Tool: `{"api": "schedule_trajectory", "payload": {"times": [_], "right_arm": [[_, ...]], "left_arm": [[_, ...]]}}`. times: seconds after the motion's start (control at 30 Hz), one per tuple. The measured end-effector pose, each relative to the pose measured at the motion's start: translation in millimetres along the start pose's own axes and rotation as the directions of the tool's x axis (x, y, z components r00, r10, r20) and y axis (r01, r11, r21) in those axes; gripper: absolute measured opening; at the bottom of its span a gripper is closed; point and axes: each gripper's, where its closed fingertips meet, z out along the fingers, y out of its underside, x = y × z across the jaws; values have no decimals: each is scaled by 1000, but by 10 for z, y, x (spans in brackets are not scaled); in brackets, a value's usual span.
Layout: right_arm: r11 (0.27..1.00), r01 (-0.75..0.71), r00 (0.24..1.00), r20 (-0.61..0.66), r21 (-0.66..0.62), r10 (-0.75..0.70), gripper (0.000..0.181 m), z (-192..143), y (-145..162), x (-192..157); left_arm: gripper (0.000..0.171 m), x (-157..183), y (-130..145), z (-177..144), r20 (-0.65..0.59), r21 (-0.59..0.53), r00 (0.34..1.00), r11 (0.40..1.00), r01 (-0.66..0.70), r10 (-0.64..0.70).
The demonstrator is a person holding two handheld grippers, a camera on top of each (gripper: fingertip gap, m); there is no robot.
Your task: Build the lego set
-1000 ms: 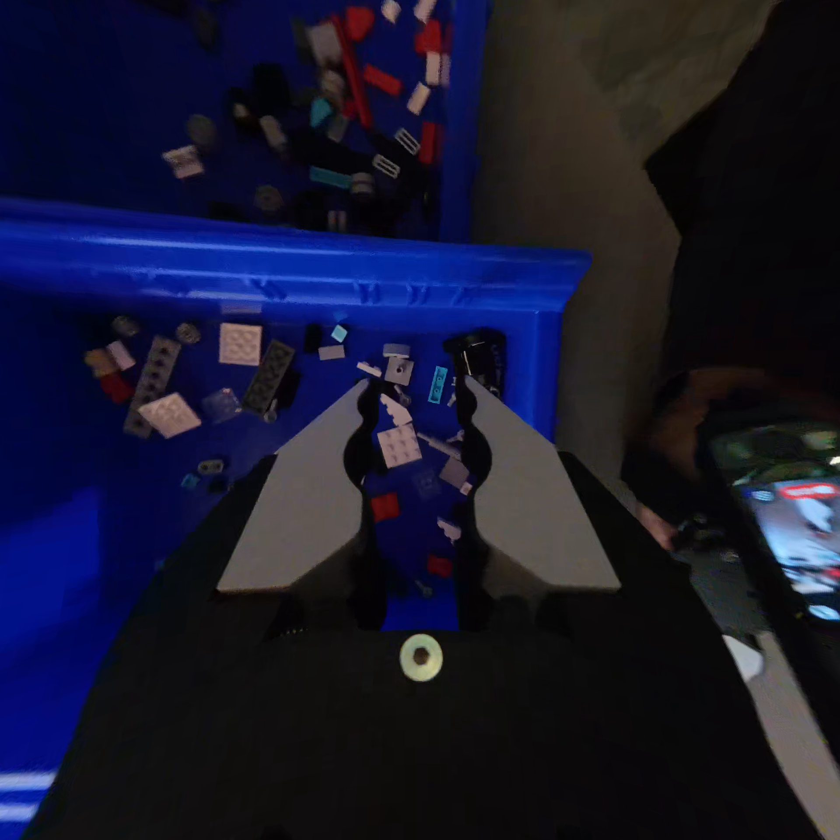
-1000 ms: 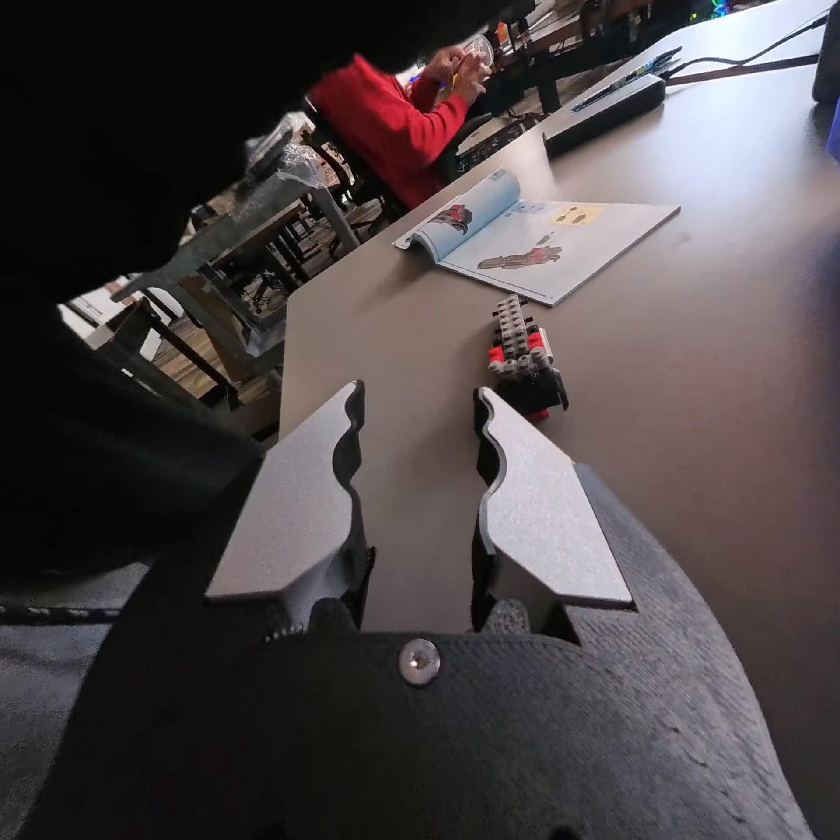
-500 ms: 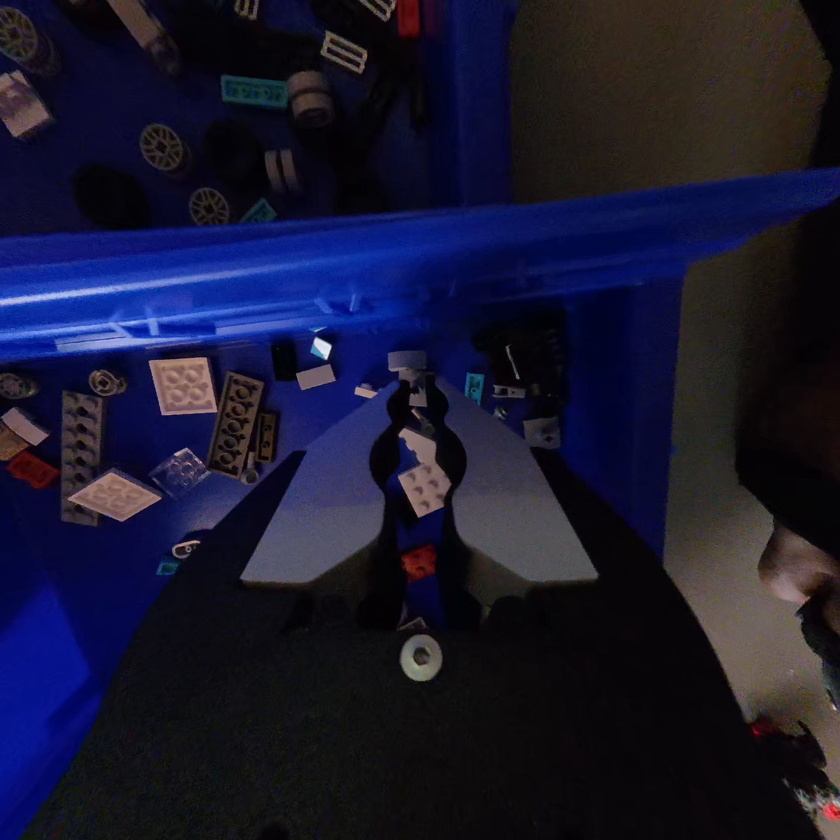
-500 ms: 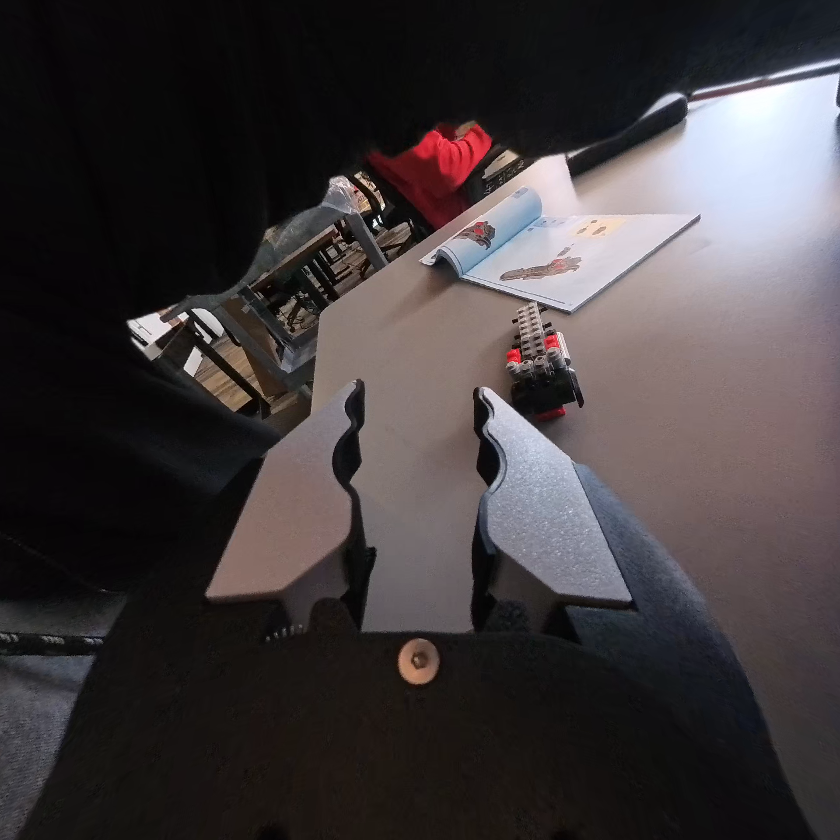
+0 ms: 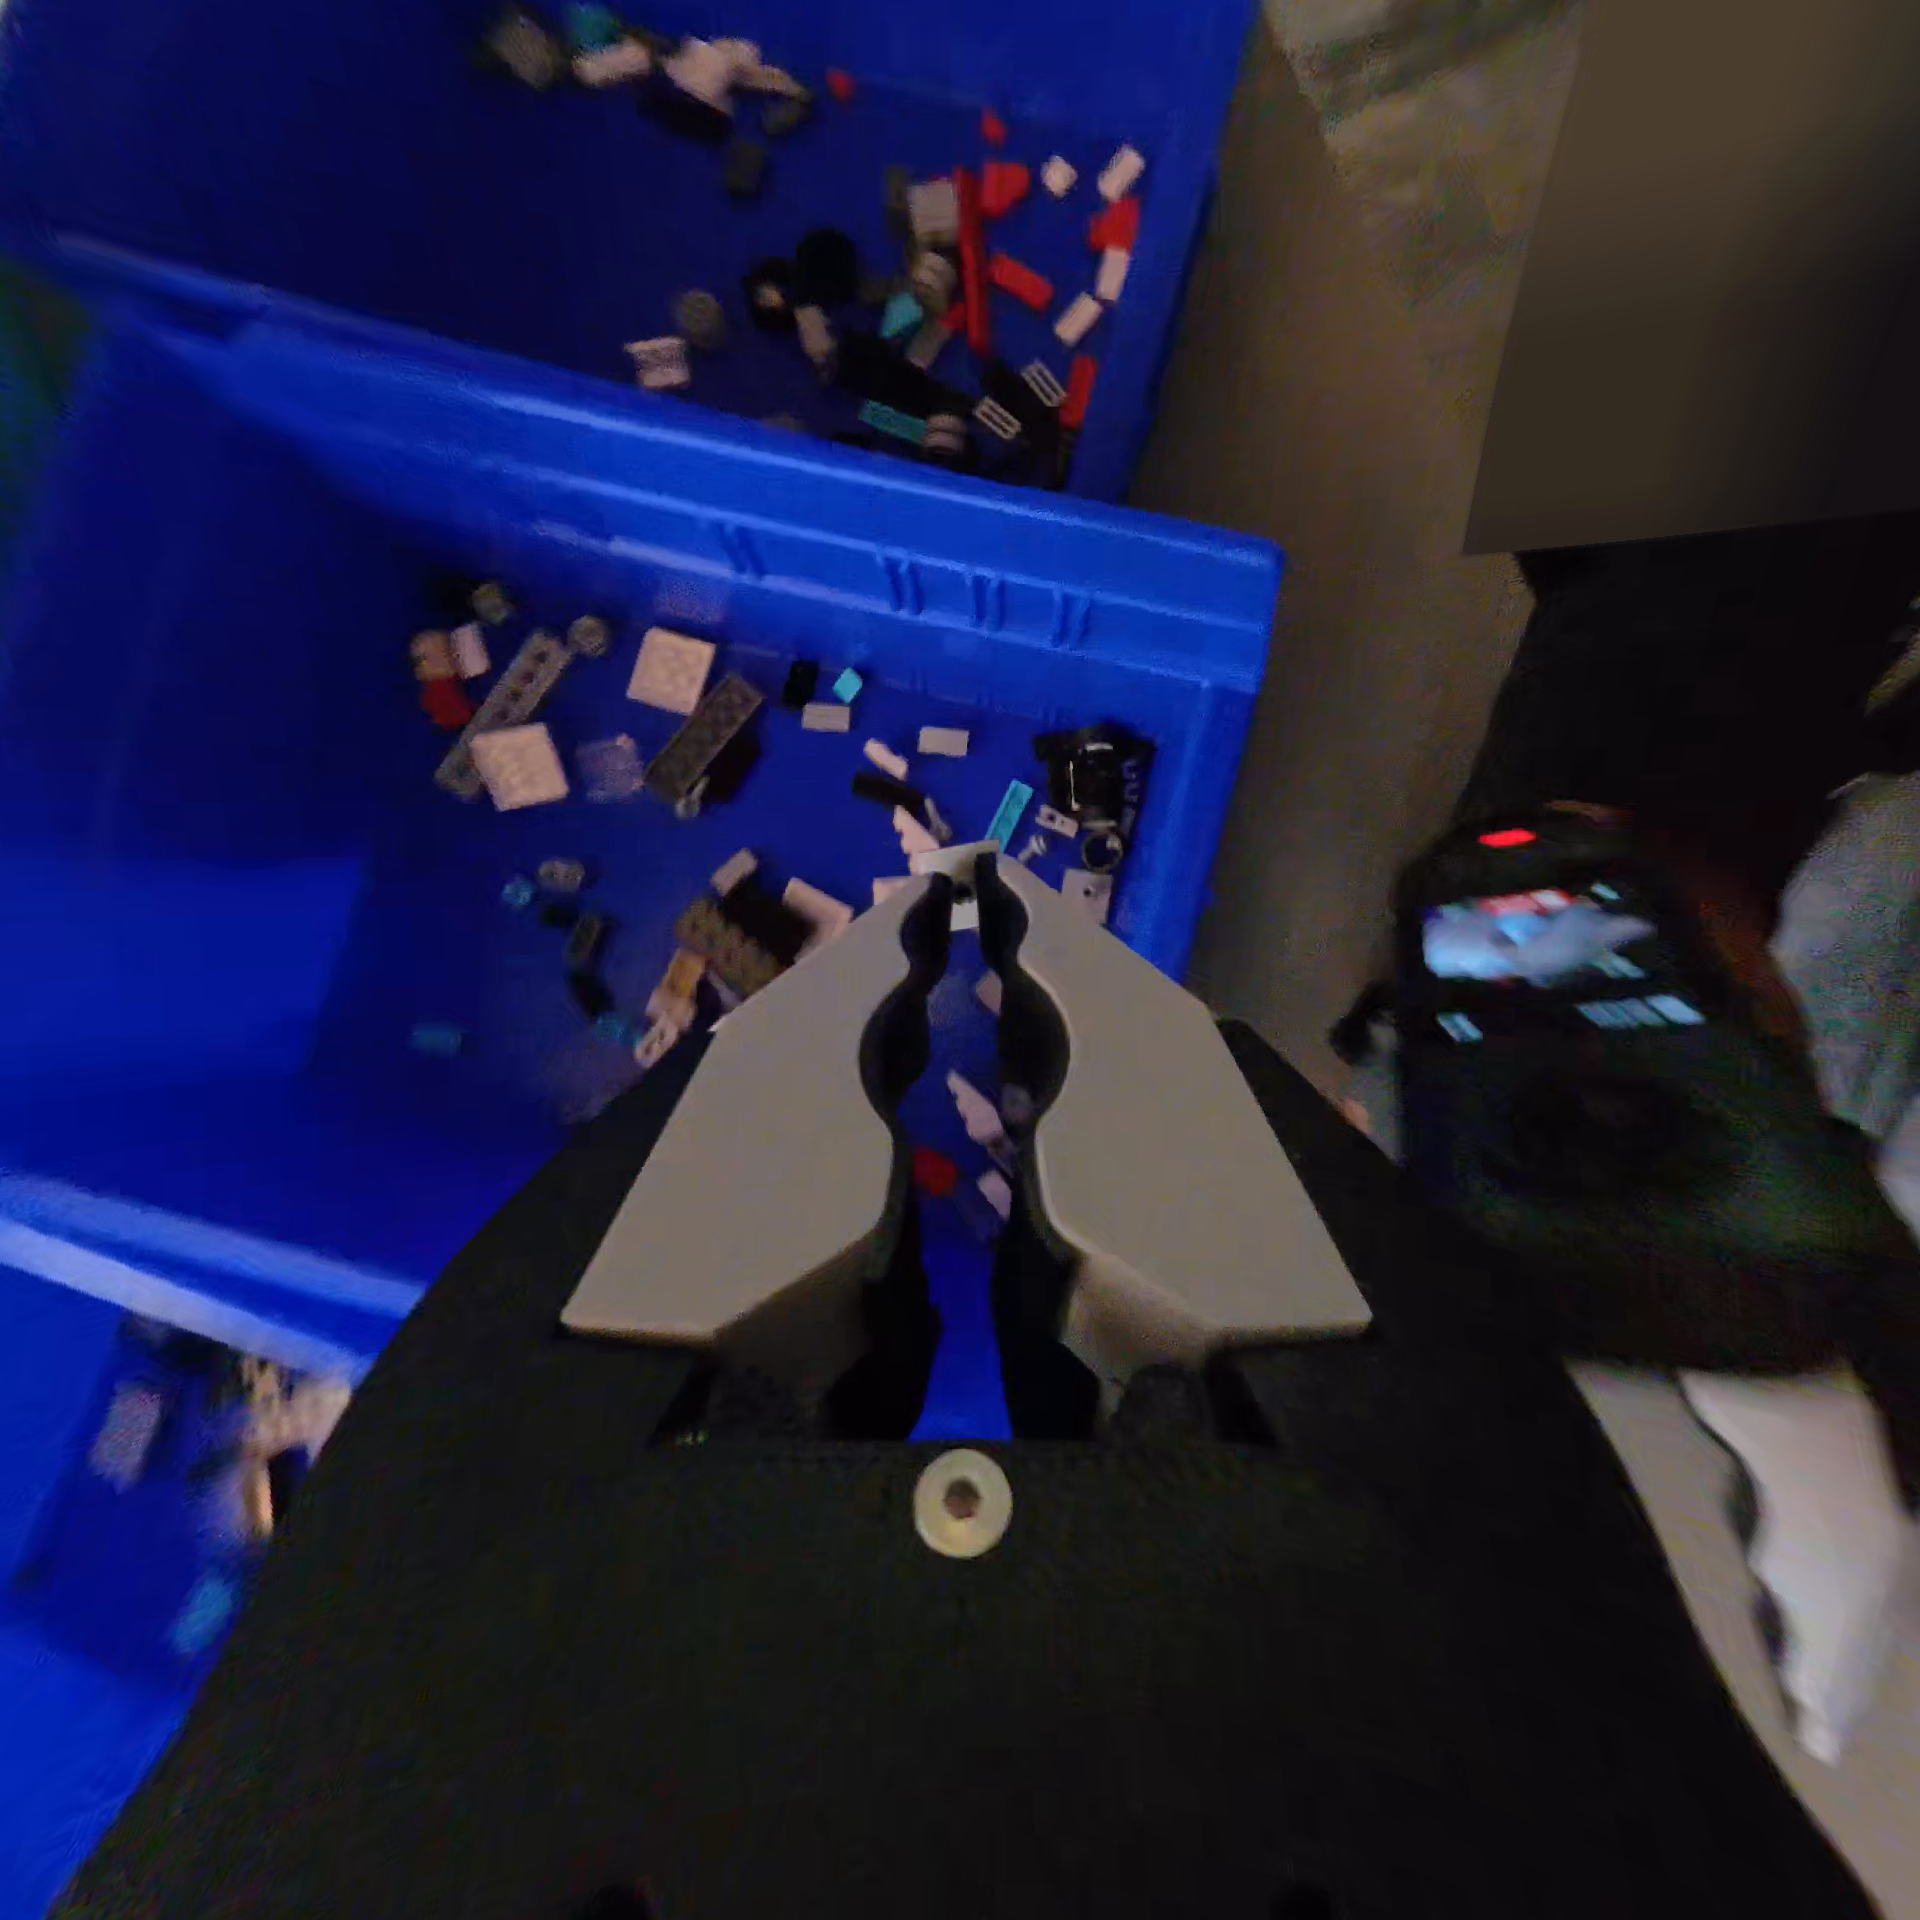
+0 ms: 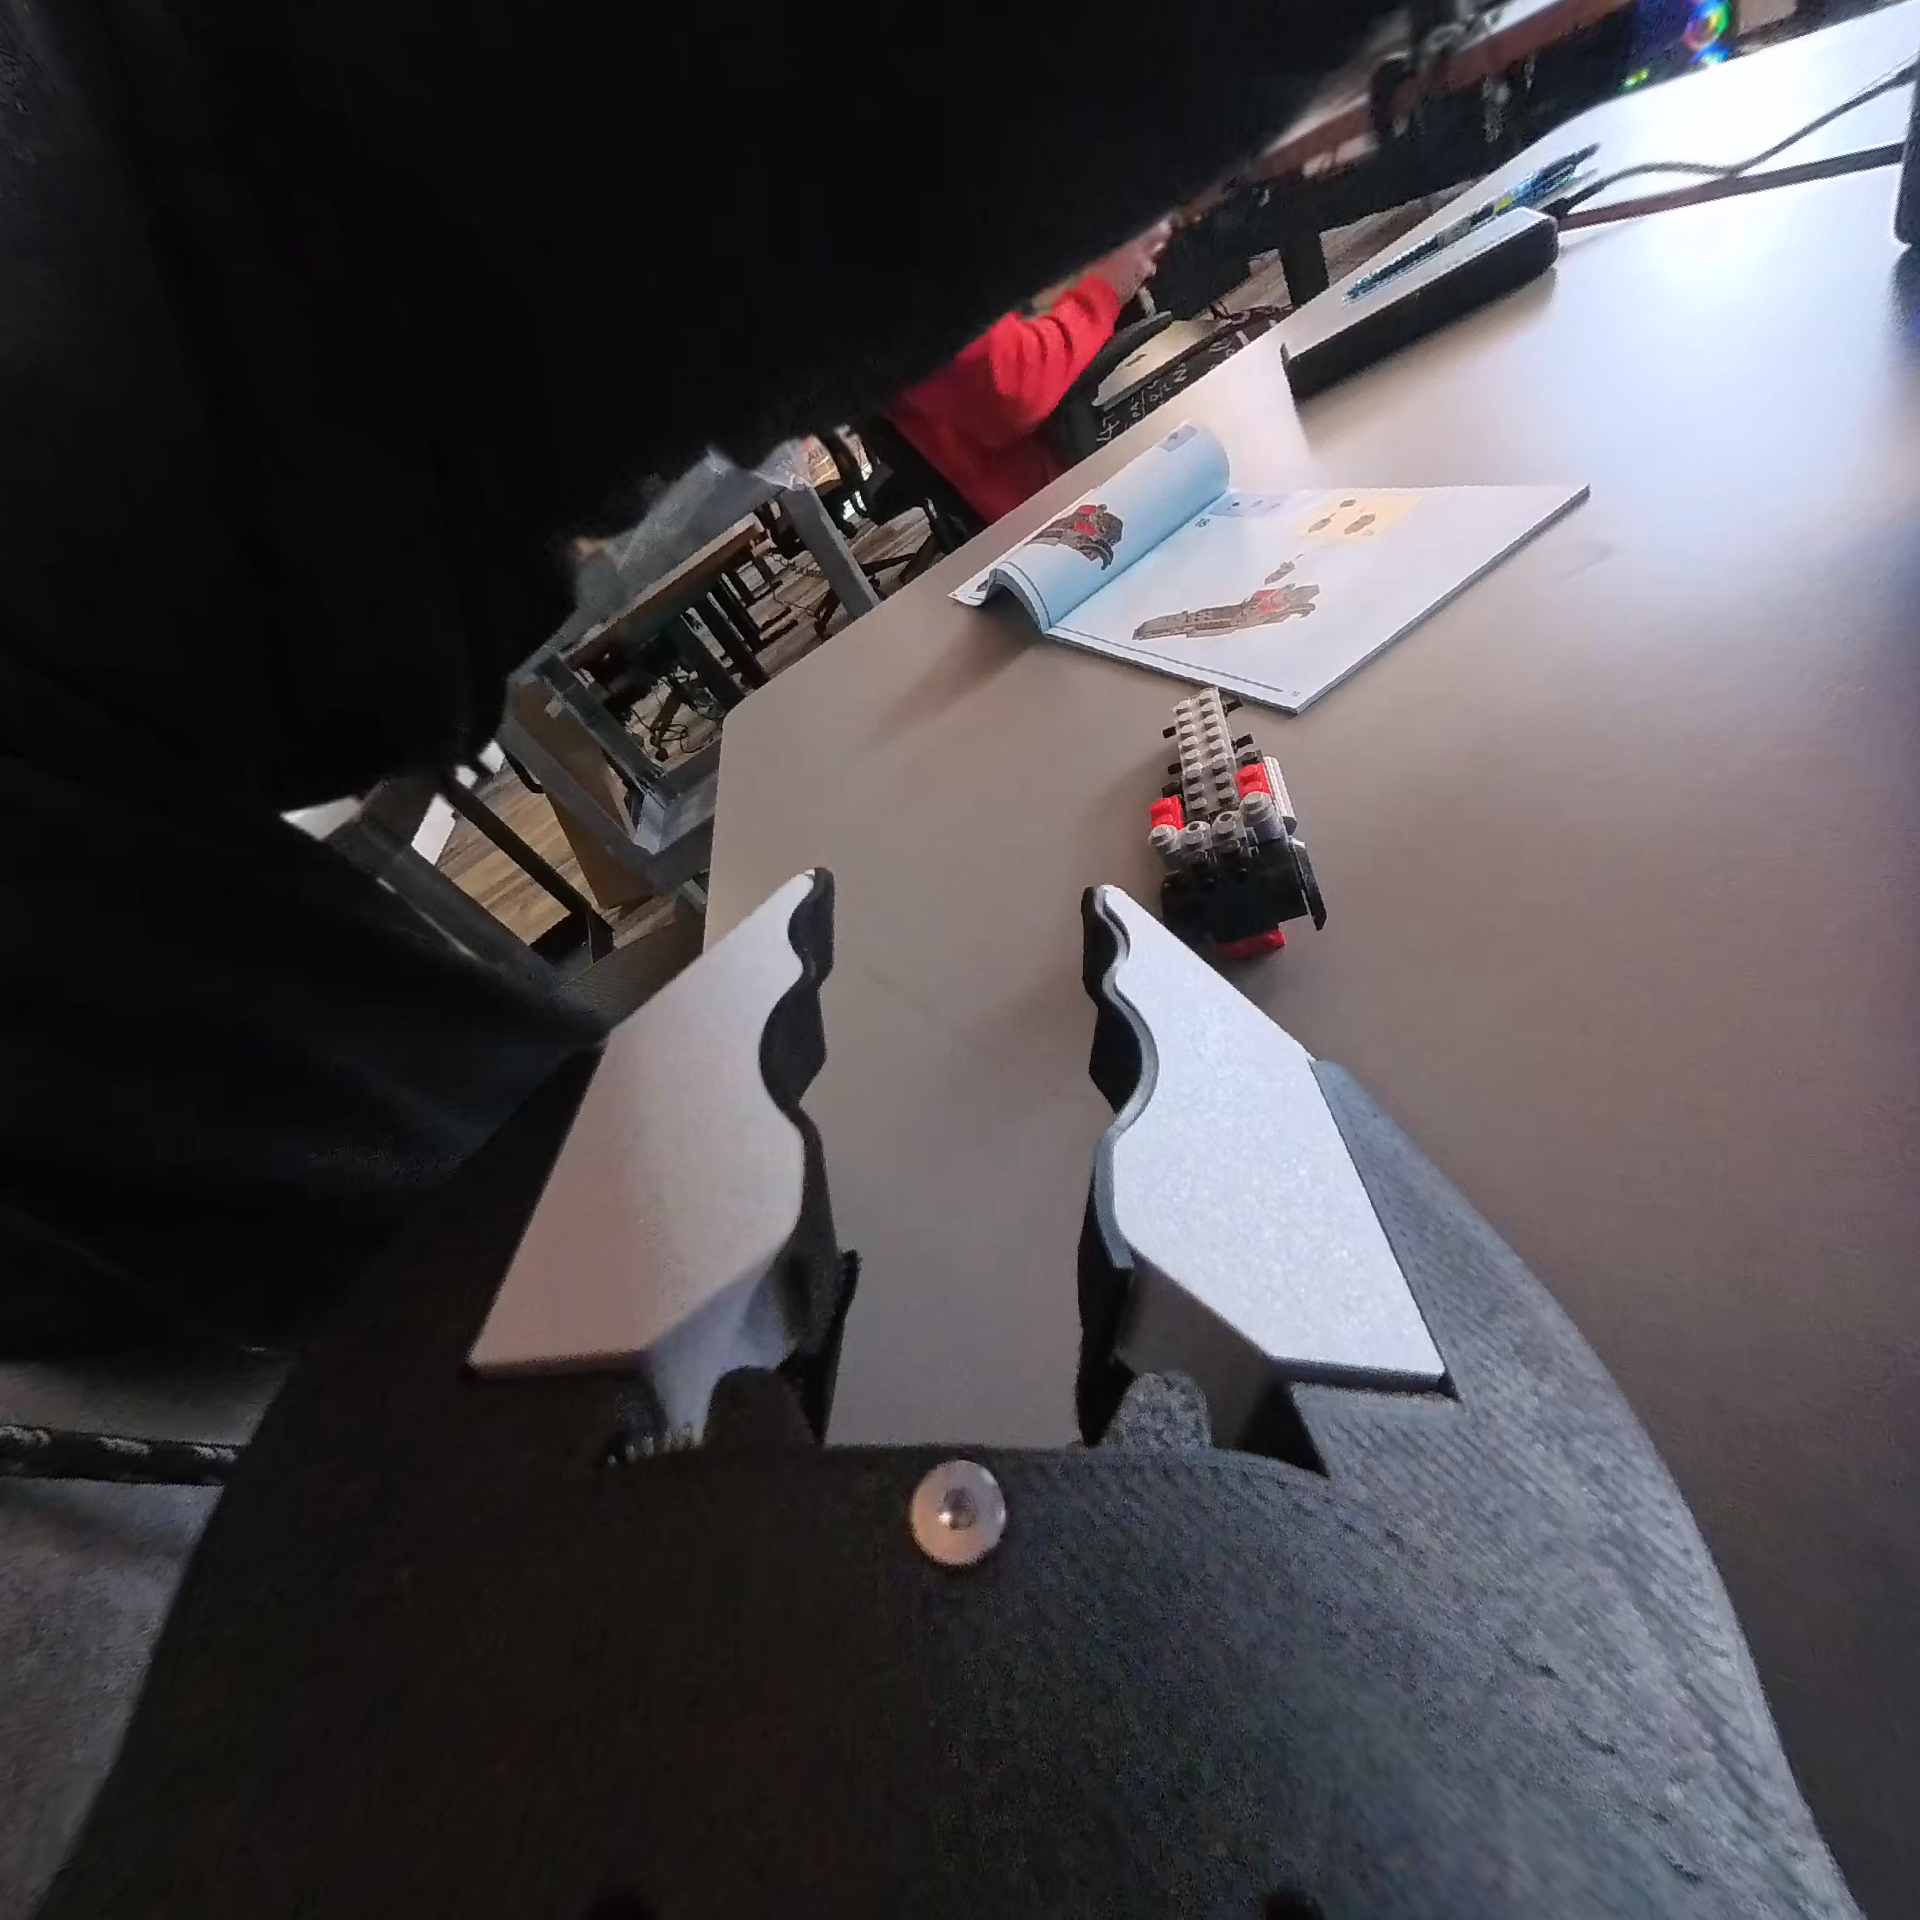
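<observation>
Two grippers are mine, one in each hand. My left gripper [image 5: 961, 883] hangs over the near blue bin [image 5: 935, 582], its jaws drawn nearly together and pinching a small white piece [image 5: 954, 860] at the very tips. Loose bricks [image 5: 665, 727] lie scattered on the bin floor below, and a second blue bin [image 5: 1205, 260] behind it holds more pieces [image 5: 966, 291]. My right gripper [image 6: 956, 904] sits low over the grey table [image 6: 1558, 1039], jaws spread apart and holding nothing. The half-built model [image 6: 1231, 831], grey, red and black, stands on the table just beyond my right fingertip [image 6: 1101, 914]. Past it an open booklet [image 6: 1299, 561] lies flat.
</observation>
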Motion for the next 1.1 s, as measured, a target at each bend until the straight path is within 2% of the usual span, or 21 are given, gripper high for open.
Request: {"api": "schedule_trajectory", "payload": {"times": [0.13, 0.33, 0.47, 0.6, 0.7, 0.83, 1.1], "right_arm": [[1000, 0, 1000, 0, 0, 0, 49, 1, 1, 1], [1000, -6, 1000, -11, -8, 6, 49, 14, 13, 19], [1000, -13, 1000, -26, -18, 12, 49, 27, 24, 44], [999, -18, 999, -37, -27, 17, 49, 40, 36, 64], [999, -19, 999, -40, -30, 18, 49, 43, 40, 69], [999, -23, 999, -42, -35, 22, 49, 49, 45, 76], [998, -30, 998, -48, -52, 27, 49, 66, 66, 89]], "left_arm": [[5, 108, 361, -627, 134, 85, 975, 983, 165, -175], [5, 484, 1217, -1161, 275, 129, 867, 910, 394, -415], [5, 821, 1984, -1409, 388, 122, 735, 822, 557, -556], [5, 1249, 2707, -1594, 456, 159, 555, 677, 719, -696], [5, 1563, 3125, -1608, 480, 171, 450, 584, 794, -753], [5, 1795, 3407, -1502, 484, 174, 387, 520, 836, -785], [6, 1839, 3499, -1260, 480, 125, 412, 526, 841, -774]]}}
